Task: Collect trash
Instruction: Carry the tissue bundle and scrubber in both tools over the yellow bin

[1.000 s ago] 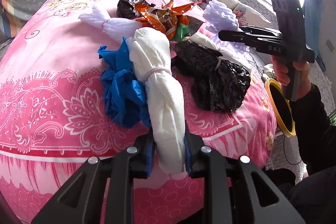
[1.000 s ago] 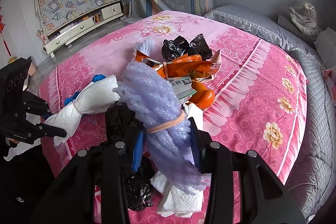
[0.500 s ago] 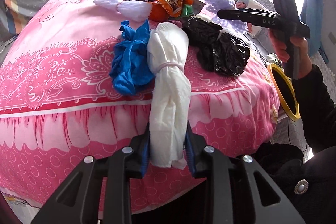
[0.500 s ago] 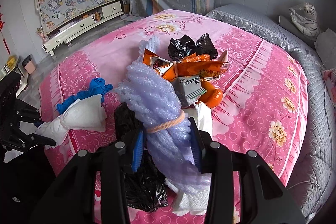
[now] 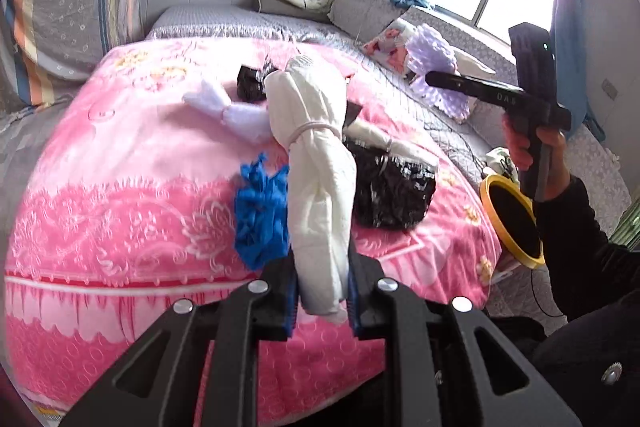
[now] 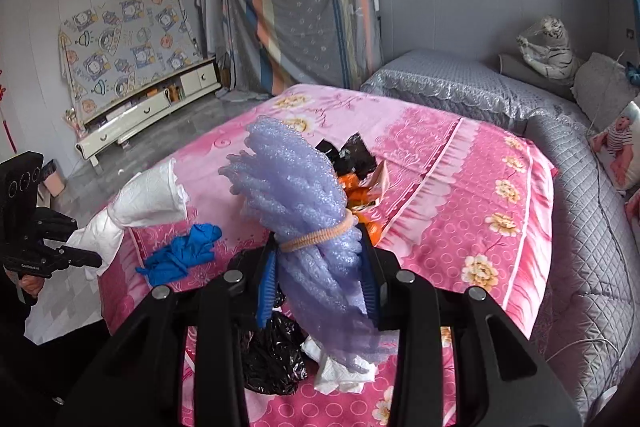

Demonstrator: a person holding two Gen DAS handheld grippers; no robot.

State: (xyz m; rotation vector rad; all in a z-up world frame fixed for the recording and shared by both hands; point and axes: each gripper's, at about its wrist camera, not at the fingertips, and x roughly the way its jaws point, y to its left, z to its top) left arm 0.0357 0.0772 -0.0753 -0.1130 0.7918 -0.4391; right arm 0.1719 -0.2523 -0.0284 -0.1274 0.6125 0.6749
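Trash lay bundled on the pink bed (image 5: pixel 120 195): my left gripper (image 5: pixel 322 301) had its jaws closing on a white paper bundle (image 5: pixel 316 163) tied with a band, lifted above a blue glove (image 5: pixel 260 211) and black bag (image 5: pixel 394 193). My right gripper (image 6: pixel 320 287), jaws closing, pinched a purple foam bundle (image 6: pixel 296 187) cinched by an orange band; its side read "DAS".

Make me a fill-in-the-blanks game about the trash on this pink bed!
1. The left hand-held gripper holds a ____ paper bundle.
2. The right hand-held gripper holds a foam bundle coloured ____.
3. The crumpled glove on the bedspread is ____.
4. The round bin has a ____ rim.

Missing words: white, purple, blue, yellow
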